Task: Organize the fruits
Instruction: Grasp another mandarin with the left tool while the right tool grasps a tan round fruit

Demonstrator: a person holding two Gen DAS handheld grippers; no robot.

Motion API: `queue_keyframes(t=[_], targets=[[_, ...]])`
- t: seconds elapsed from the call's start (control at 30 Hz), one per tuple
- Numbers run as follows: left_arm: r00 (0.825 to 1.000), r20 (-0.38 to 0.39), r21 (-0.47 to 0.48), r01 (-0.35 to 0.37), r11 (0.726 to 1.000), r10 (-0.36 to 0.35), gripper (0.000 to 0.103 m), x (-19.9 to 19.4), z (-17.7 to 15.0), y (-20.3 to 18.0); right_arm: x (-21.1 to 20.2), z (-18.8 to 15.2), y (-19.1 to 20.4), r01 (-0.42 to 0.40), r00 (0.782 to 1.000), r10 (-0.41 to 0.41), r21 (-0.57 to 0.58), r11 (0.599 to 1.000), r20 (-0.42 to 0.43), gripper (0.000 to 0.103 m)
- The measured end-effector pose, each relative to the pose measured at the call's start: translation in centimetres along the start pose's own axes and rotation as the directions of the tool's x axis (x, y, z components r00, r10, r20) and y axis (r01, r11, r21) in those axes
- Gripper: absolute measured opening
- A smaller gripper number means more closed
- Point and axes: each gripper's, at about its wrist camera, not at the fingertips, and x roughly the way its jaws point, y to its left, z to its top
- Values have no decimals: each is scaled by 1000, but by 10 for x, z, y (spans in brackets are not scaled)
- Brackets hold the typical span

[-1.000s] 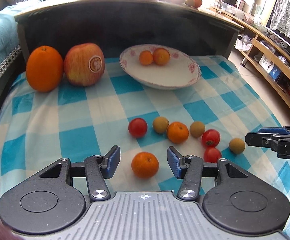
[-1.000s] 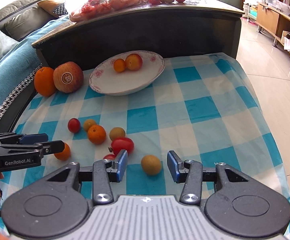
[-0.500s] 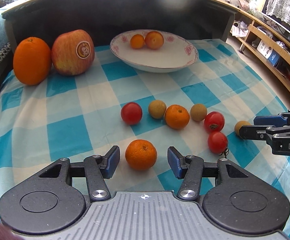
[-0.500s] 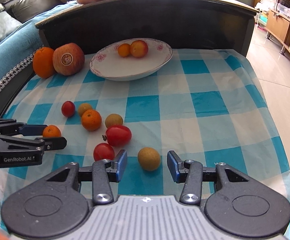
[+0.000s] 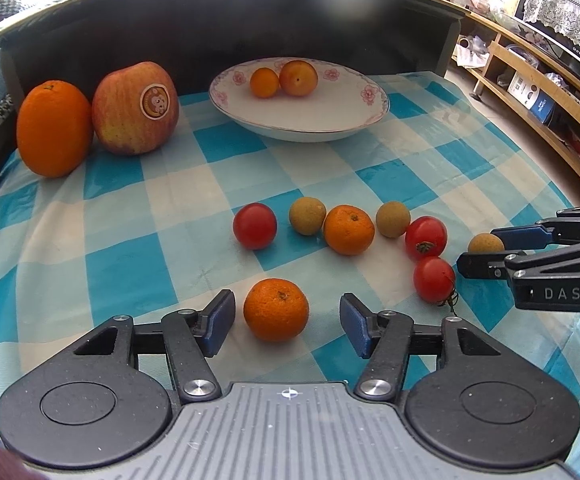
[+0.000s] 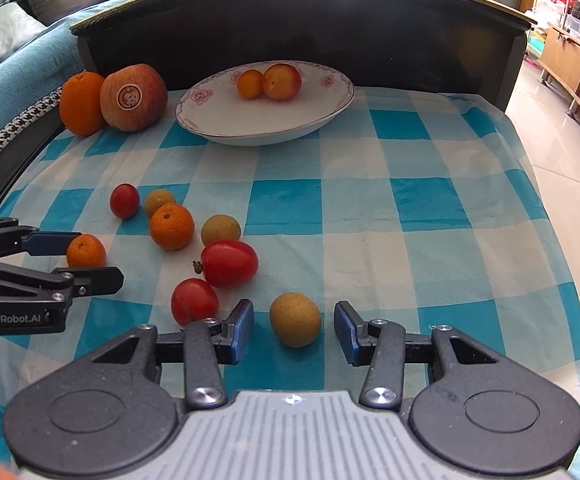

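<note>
Left gripper [image 5: 287,322] jaws spread around near mandarin [image 5: 276,309]; right gripper [image 6: 294,332] jaws spread around longan [image 6: 295,319].

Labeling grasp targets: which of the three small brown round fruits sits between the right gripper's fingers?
The isolated brown round fruit, centred in the open right gripper; the other two lie beside the tangerine.

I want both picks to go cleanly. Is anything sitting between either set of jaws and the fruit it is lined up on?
Nothing visible. The left gripper is open around a small orange, the right gripper around a tan round fruit. A red tomato lies just outside the right gripper's left jaw.
</note>
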Motion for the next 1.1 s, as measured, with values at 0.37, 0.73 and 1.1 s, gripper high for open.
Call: queue_keyframes(t=[0.37,0.73,1.1], targets=[[999,18,22,-30,999,29,56,0,-3,-3,2,1,8,47,999,-47,-52,998,-7,42],[1000,11,24,-19,1000,19,42,-3,-3,-1,-2,1,12,44,999,-46,-57,997,-26,31],[1000,-14,41,9,999,-9,42,-17,-17,-10,-18,-8,22,26,999,-28,-76,997,-29,31]])
